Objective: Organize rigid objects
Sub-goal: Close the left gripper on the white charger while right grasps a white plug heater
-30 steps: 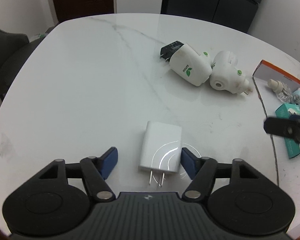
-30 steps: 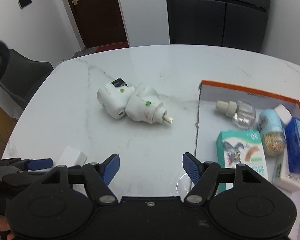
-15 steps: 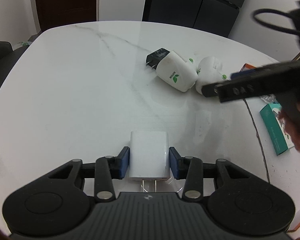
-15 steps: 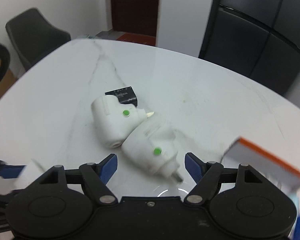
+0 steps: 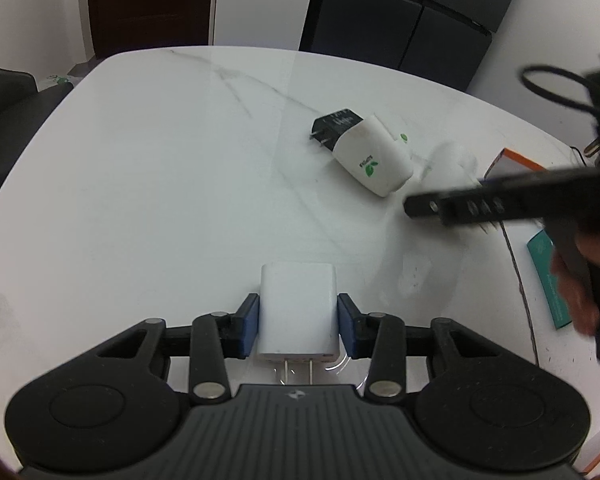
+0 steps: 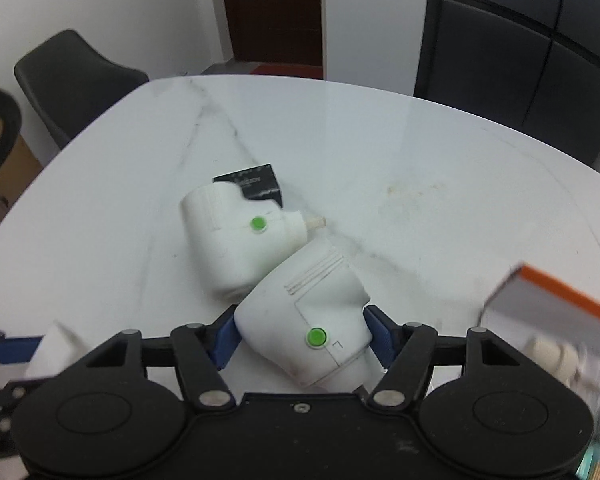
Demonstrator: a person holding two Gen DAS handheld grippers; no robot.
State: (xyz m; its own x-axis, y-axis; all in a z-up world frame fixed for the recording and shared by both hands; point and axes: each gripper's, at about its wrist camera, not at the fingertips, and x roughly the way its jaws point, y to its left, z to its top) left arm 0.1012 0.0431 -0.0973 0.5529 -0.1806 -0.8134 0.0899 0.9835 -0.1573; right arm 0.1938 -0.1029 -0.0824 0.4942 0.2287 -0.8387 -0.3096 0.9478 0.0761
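In the left wrist view, my left gripper [image 5: 298, 322] is shut on a white wall charger [image 5: 296, 308] that lies on the white marble table [image 5: 140, 180] with its prongs toward the camera. In the right wrist view, my right gripper [image 6: 302, 330] is closing its jaws, and both blue pads touch the sides of the nearer white plug-in device [image 6: 312, 300] with a green button. A second white device [image 6: 228, 248] leans against it, with a black adapter [image 6: 256, 184] behind. From the left wrist view, that second device [image 5: 374, 164] shows a green leaf mark.
An orange-rimmed box [image 6: 560, 284] holding small packages sits at the right, blurred. The same box [image 5: 516, 160] and a teal carton [image 5: 548, 280] show in the left wrist view behind a hand. A dark chair [image 6: 72, 80] stands past the table's far left edge.
My left gripper shut on the charger. My right gripper swung left from the box, dropped over the nearer white device and narrowed its jaws onto it.
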